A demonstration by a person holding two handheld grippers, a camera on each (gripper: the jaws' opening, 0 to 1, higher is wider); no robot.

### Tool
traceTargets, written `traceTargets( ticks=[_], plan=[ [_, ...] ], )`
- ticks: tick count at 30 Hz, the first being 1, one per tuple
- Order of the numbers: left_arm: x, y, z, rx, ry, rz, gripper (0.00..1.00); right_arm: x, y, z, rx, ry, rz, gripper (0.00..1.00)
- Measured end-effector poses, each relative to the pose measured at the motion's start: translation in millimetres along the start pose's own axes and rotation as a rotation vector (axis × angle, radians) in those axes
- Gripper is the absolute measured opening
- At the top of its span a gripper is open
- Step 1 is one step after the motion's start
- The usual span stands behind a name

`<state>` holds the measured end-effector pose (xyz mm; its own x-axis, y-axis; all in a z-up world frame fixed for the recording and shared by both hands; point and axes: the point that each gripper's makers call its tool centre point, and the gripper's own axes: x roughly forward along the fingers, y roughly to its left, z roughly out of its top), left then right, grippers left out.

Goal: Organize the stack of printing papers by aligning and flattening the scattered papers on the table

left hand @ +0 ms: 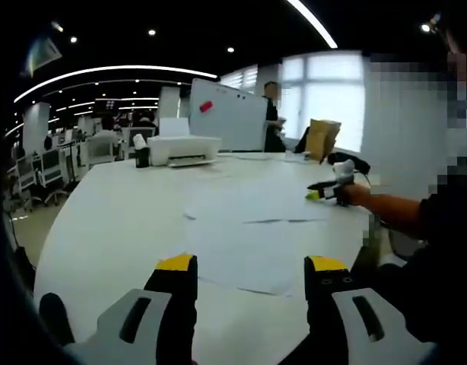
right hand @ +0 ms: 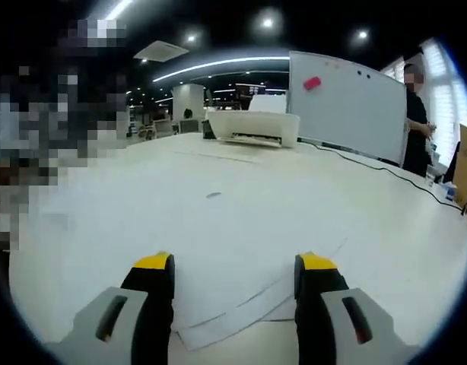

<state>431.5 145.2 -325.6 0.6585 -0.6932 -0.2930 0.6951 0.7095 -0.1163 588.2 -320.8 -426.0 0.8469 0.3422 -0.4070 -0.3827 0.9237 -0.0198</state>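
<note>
Two grippers, both with jaws spread wide and nothing between them. Progress, by my read: barely started, if at all.

Left gripper view, going left to right: left gripper [left hand: 251, 266] hovers over the near edge of the white table [left hand: 104, 220], yellow tips apart. Just past the tips lie the papers [left hand: 252, 228], loose white sheets overlapping at different angles, edges not lined up, one corner sticking out toward the jaws. Further right, the other gripper [left hand: 330, 188] shows in the person's hand, at the far right side of the same sheets.

Right gripper view: right gripper [right hand: 233, 274] sits low over the papers [right hand: 226, 304], tips straddling the near edges. Sheets fan out there, with stepped corners showing at the front. Cannot tell whether the tips touch the paper.

Background: printer [right hand: 254, 126] and whiteboard [right hand: 347, 106] at the far end of the table, a person standing beside the board. Not relevant to the job.

Done: nothing obvious, no squared pile anywhere. Left: gather the spread sheets, square the edges, press flat. Thin sheets will likely slide on that smooth top, so pushing from both sides looks the sensible approach.
</note>
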Motion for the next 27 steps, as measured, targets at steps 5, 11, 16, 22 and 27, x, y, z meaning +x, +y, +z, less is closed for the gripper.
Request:
traceTargets(
  ticks=[5, 11, 16, 22, 27],
  plan=[
    [0.7, 0.5, 0.5, 0.001, 0.000, -0.002, 0.60, 0.2, 1.4, 0.7, 0.008, -0.007, 0.008, 0.59],
    [1.5, -0.6, 0.5, 0.003, 0.000, -0.008, 0.60, 3.1, 4.9, -4.0, 0.001, 0.011, 0.018, 0.59],
    [1.3, -0.6, 0.4, 0.003, 0.001, -0.009, 0.60, 2.2, 7.5, -4.9, 0.014, 0.009, 0.021, 0.59],
    [1.3, -0.9, 1.5, 0.006, 0.001, -0.008, 0.59, 1.7, 9.2, -4.8, 0.017, -0.001, 0.021, 0.59],
    [2.6, -2.6, 1.8, 0.008, 0.003, -0.012, 0.59, 1.4, 9.5, -4.9, 0.017, -0.005, 0.022, 0.59]
  ],
)
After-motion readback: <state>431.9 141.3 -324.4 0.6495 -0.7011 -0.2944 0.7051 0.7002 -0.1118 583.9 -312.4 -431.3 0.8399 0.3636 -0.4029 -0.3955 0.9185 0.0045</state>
